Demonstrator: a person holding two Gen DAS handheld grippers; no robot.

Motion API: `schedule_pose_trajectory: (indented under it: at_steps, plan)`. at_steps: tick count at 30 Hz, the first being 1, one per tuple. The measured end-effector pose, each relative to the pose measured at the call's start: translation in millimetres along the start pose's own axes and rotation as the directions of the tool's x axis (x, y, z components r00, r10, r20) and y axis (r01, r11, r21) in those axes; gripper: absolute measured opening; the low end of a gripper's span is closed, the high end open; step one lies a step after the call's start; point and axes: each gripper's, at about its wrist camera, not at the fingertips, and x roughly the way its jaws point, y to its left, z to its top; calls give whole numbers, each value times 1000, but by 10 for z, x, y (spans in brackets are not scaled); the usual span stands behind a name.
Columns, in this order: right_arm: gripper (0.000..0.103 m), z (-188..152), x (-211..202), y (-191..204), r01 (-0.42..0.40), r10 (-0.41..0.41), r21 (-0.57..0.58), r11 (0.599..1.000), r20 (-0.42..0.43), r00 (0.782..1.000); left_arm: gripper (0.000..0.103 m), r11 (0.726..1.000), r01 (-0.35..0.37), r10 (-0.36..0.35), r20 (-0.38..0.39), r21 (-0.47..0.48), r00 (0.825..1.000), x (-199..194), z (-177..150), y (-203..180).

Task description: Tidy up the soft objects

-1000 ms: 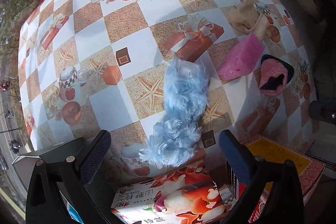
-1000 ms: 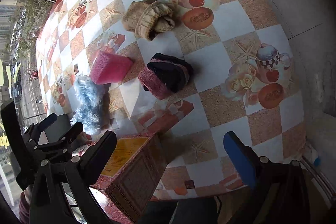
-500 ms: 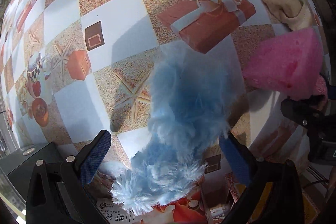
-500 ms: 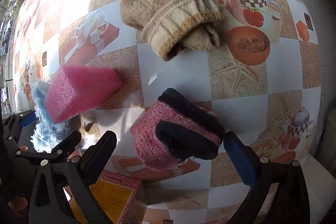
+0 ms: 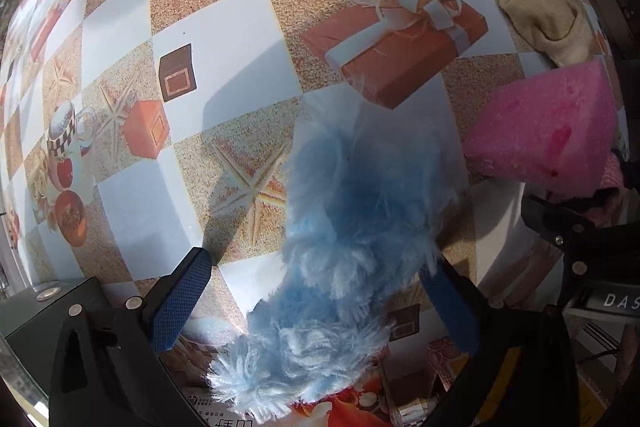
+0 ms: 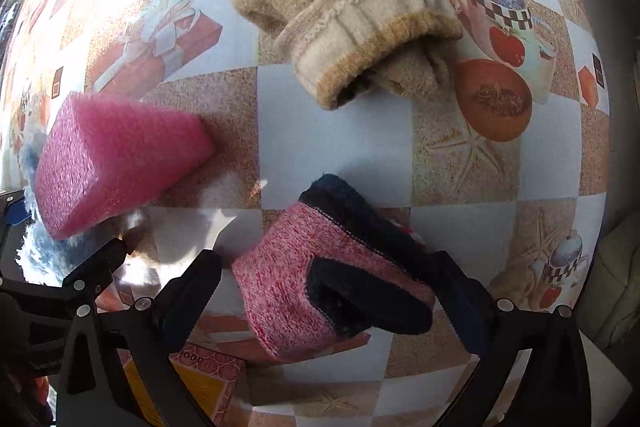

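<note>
The tabletop (image 5: 256, 15) under me wears a checked cloth printed with gift boxes, starfish and teapots. On it the fluffy blue piece (image 5: 344, 239) lies between the fingers of my left tongs (image 5: 320, 299), which stand wide open around it; the right finger touches its fur, the left finger is apart. Just beside it sits the pink sponge (image 6: 116, 159), and beyond that the tan knitted sock (image 6: 344, 7). My right tongs (image 6: 332, 291) are spread wide around the pink and navy sock (image 6: 336, 279), not yet pressing it. A patterned box (image 6: 200, 383) lies at the near edge.
</note>
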Motion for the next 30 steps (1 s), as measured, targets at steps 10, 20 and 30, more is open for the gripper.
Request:
schedule_pose_trajectory:
  at_steps: [10,20,30]
  plan:
    - [35,36,-221,-91,-11,12,-11,1000,50,999,26,999,-4,2,51,46,999,-271,55,-111]
    - [32,-473,-661,-585,-147,131,128,981,125,983,26,1000,-30,29,209,2,978,-899,-545,59]
    - [32,-1255,-767,-845,-208,166,294,933,163,973,26,998,-19,2,269,62,963,-1269,-1287,37]
